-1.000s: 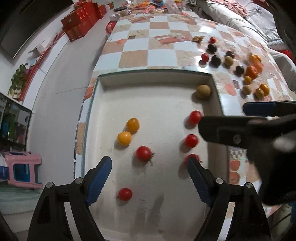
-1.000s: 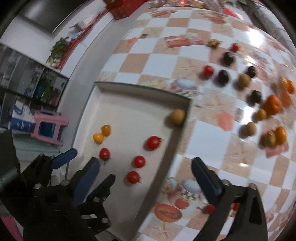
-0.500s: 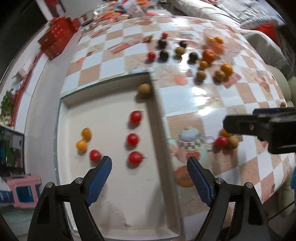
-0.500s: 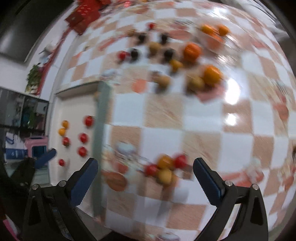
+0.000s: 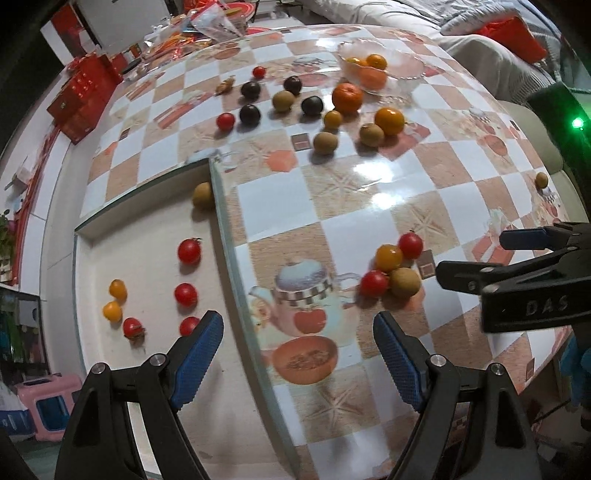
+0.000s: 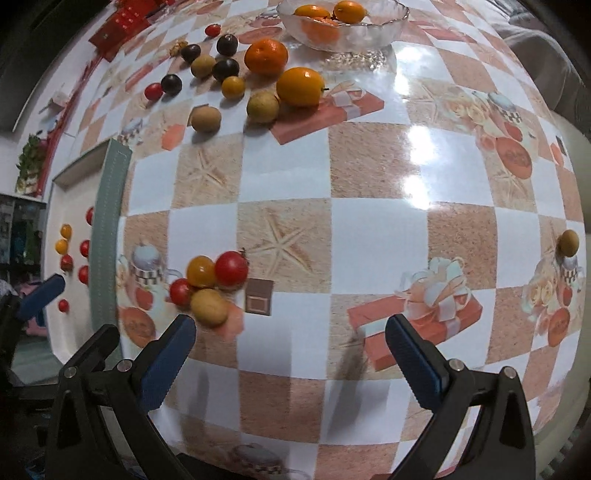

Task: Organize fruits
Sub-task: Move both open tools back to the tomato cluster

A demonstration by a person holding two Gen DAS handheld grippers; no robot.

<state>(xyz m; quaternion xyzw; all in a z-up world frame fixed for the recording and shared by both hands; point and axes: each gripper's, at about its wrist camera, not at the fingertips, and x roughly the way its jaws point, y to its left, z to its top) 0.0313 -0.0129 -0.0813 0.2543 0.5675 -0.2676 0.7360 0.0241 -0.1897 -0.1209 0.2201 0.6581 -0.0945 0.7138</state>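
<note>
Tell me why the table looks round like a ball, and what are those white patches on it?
Right wrist view: the fisheye lens bulges the checkered tablecloth into a dome, and the white patches are lamp glare on its glossy surface. Left wrist view: same bending, a softer glare patch, and the tray rim curves. Both views darken toward the corners.

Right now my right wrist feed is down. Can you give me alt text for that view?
The open right gripper hovers empty over the checkered table, with a cluster of four small fruits just ahead of its left finger. Farther off lie scattered mixed fruits and a glass bowl holding oranges; at far left a white tray holds cherry tomatoes.
</note>
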